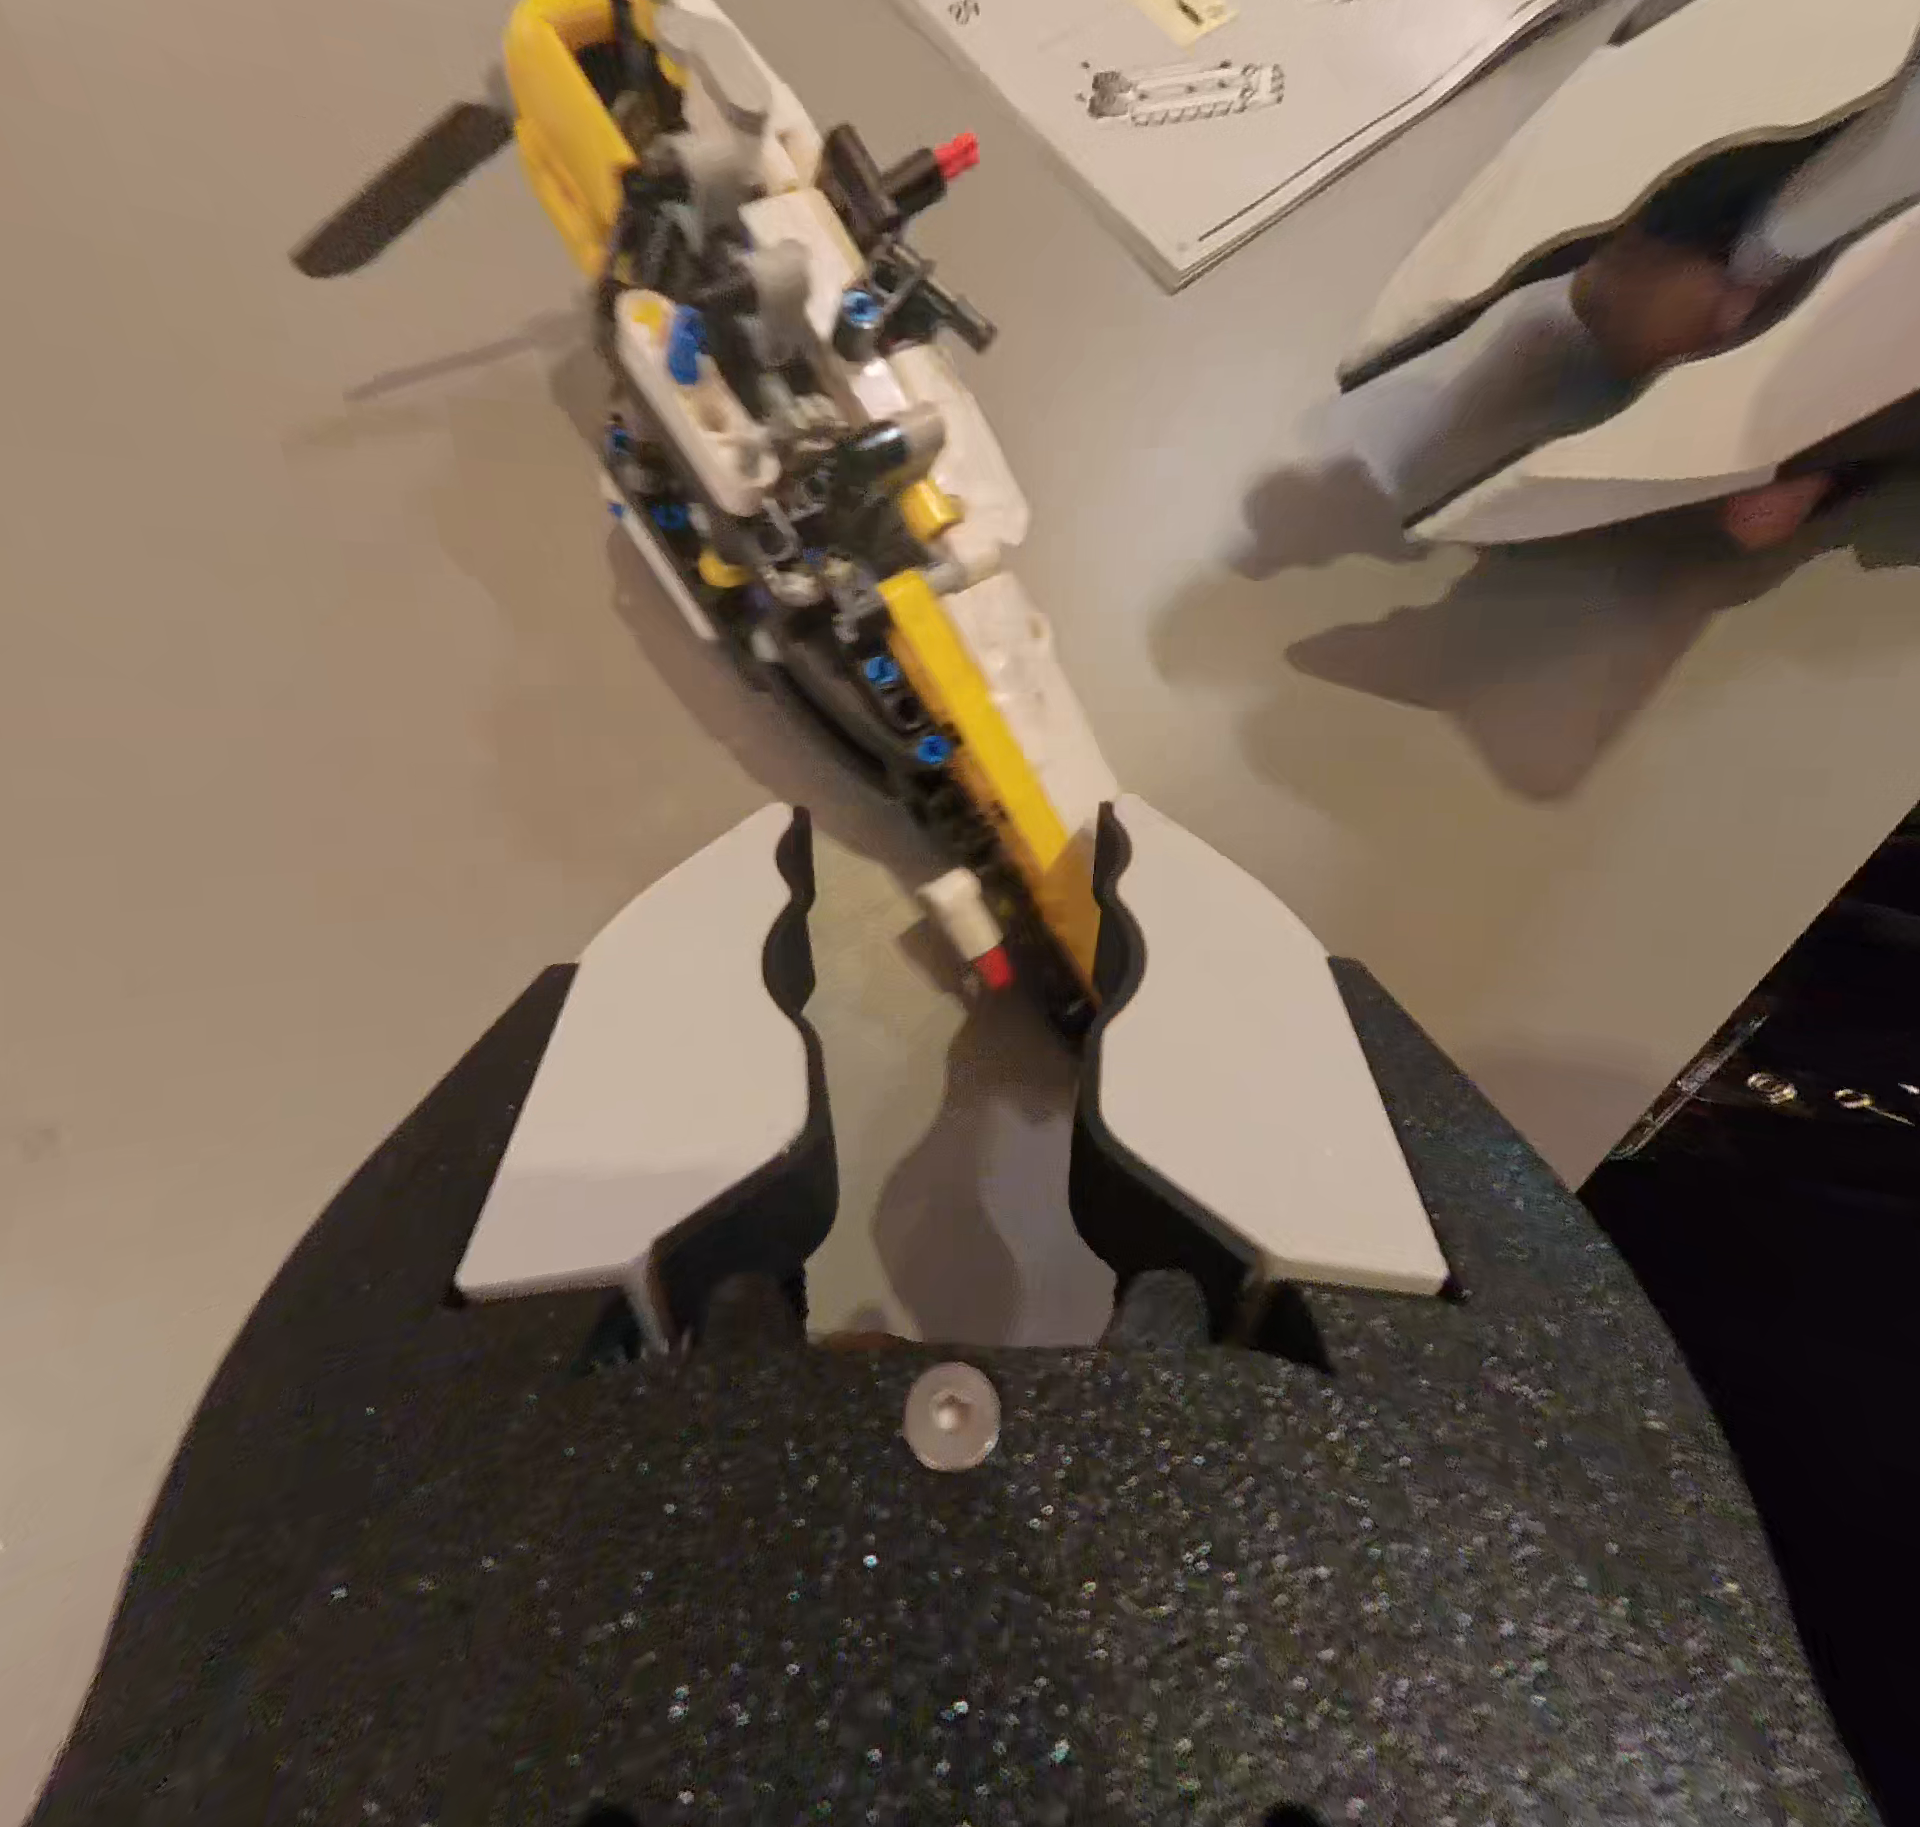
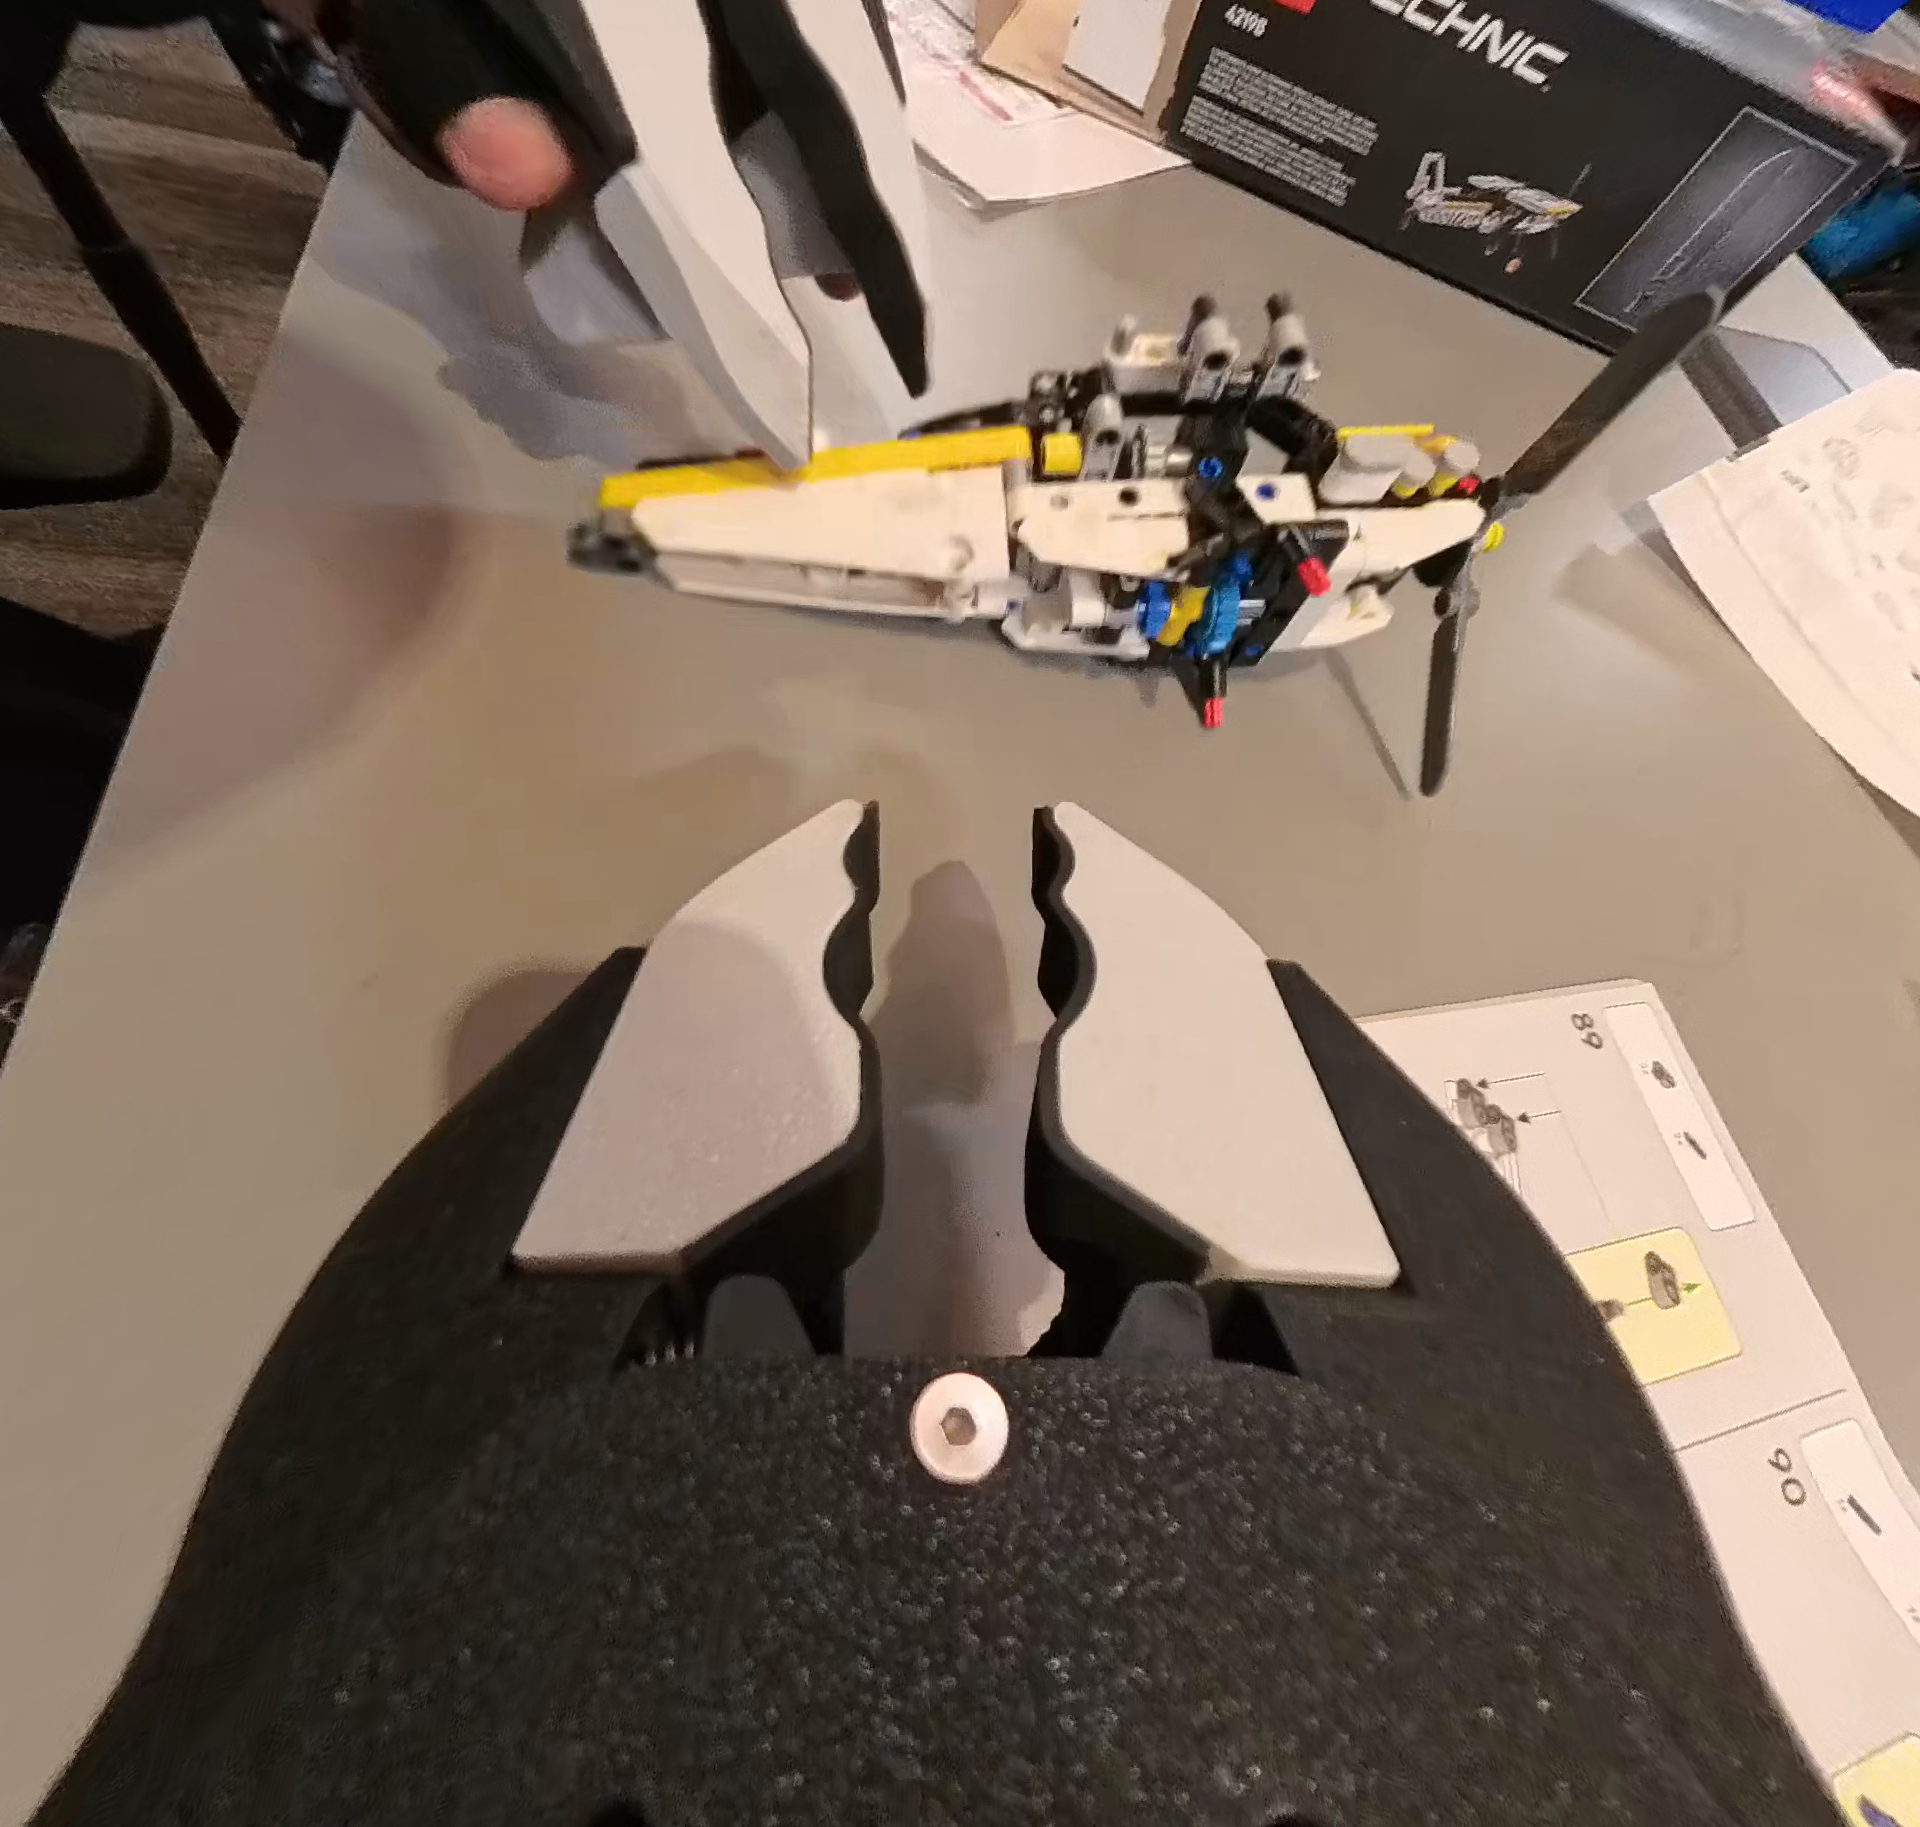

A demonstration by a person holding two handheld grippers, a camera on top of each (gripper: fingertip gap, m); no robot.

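The brick-built plane point(image 2: 1039, 530) lies on its side on the grey table point(image 2: 416, 738). Our left gripper point(image 1: 945, 904) stands apart around its yellow tail, one pad touching, the other clear. Our right gripper point(image 2: 956, 894) hovers nearby, apart and empty.

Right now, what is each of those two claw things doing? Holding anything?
Left gripper: open, straddling the tail of the toy plane; the left pad clearly stands off it.
Right gripper: open, nothing between its fingers.

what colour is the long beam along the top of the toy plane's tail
Yellow; the beam shows best in the right wrist view.
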